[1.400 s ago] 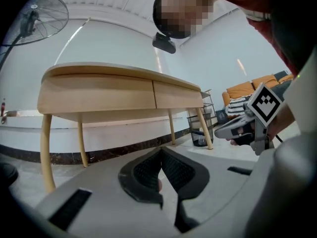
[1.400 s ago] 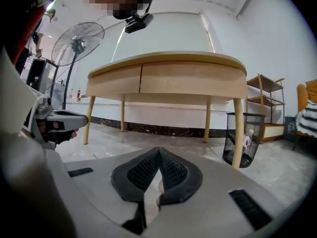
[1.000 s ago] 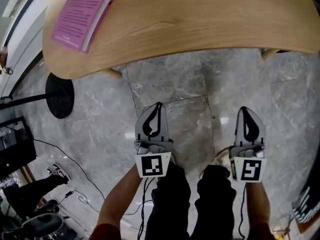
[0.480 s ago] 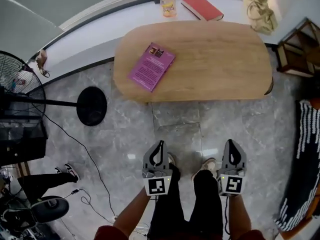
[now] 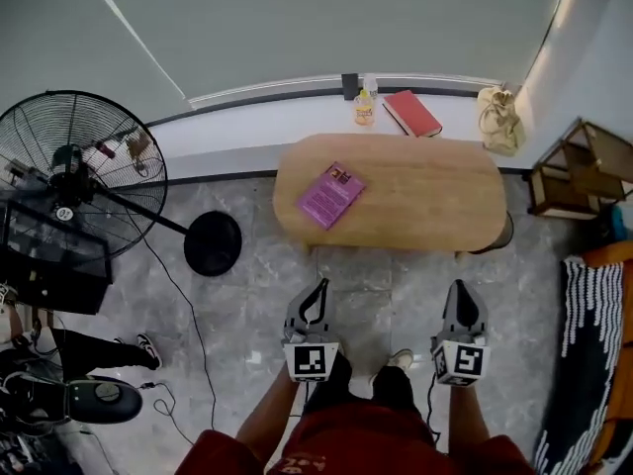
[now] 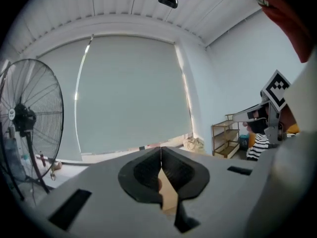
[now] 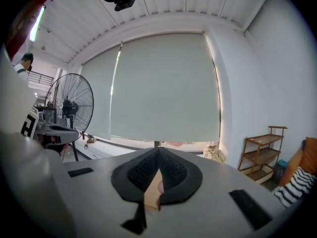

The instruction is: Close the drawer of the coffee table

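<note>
Left hand-held gripper (image 5: pixel 317 285) and right hand-held gripper (image 5: pixel 459 286) are hanging fully closed, gripping nothing | bench (image 5: pixel 425 194) is lying at 12 o'clock, well apart from both | drawer is not showing here; probably rigid, sliding lightly on rails, asking for a flat push at its front's middle.

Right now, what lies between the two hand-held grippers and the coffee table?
Only bare grey stone floor, as the head view shows: nothing stands between the left hand-held gripper, the right hand-held gripper and the coffee table.
</note>
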A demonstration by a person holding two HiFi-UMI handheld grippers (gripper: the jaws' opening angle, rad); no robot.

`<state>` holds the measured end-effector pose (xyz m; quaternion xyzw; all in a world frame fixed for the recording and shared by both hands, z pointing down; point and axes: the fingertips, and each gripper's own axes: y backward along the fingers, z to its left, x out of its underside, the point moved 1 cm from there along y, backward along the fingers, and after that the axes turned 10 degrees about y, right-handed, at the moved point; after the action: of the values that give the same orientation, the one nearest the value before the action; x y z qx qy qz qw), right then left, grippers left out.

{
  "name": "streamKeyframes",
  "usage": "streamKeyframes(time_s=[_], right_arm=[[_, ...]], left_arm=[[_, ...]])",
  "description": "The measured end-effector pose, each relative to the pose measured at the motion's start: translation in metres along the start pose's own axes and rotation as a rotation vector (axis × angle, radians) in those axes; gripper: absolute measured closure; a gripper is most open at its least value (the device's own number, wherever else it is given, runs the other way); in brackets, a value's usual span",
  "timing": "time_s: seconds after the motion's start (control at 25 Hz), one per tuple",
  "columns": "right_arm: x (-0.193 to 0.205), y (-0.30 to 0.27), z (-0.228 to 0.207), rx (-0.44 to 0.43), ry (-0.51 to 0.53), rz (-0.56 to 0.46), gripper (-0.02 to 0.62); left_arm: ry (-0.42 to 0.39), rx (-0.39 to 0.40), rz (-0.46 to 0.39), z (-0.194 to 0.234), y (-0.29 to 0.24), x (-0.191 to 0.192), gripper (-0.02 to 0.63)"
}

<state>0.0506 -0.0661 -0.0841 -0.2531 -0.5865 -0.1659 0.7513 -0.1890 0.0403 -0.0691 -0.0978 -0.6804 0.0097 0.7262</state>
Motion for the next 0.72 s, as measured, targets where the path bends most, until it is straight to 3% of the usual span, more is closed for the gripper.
streamKeyframes(time_s=[0.24,0.36,0.52,0.72], right_arm=[[-0.082,0.015,-0.017,-0.098,0.004,-0.067,0.598],[-0.121,0.026,-0.024,-0.050,0.020,-0.128,0.598],[-0.153,0.041,-0.045,0.048,0.078,-0.188,0.598],[-0.166,0.047,-0.053,0.075,0.093,-0.241,0.598]], left_arm=[[0.023,0.036,-0.190,-0.007,0.016,-0.111,0.597],[0.010,0.057,-0.261,-0.005,0.029,-0.149,0.597],[-0.022,0.030,-0.310,-0.002,0.039,-0.170,0.597],[-0.024,-0.016,-0.334,0.010,0.047,-0.175,0.597]])
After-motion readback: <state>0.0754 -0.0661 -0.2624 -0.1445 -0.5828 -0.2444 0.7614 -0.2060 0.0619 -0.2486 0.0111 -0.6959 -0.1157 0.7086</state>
